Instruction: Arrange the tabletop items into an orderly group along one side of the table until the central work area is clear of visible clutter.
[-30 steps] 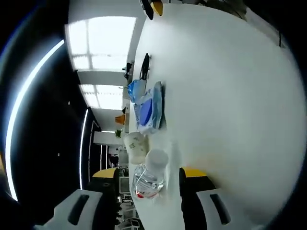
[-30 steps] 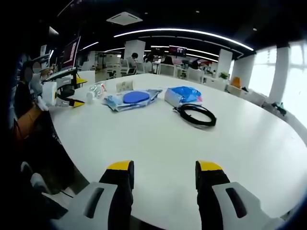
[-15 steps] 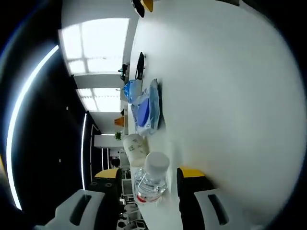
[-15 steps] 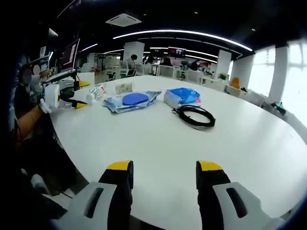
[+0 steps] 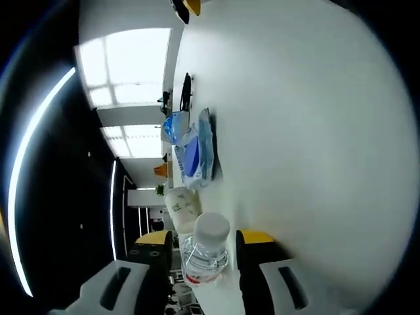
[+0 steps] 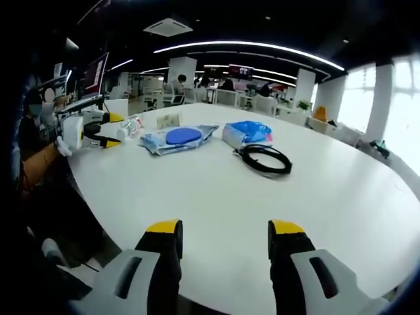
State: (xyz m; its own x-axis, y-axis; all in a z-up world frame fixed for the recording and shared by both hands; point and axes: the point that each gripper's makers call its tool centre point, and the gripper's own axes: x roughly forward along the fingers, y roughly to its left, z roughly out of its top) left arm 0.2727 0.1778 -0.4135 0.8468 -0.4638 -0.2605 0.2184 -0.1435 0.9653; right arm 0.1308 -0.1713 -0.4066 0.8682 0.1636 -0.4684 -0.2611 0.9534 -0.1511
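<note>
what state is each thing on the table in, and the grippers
bottle: capped, lying on its side, between the left gripper's jaws
cup: tipped on its side
cable: coiled, flat
blue pack: lying flat
left gripper: open around the bottle
right gripper: open, empty

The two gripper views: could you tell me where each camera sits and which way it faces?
Left gripper view: rides on the left gripper, rolled sideways, looking along the white table at a bottle between its open jaws, with a cup and blue packets beyond.
Right gripper view: rides on the right gripper, level, at the table's near edge, facing across it to a black cable; a gloved hand shows at the left.
Shared: table, bottle, packets, cable, and the left gripper.
</note>
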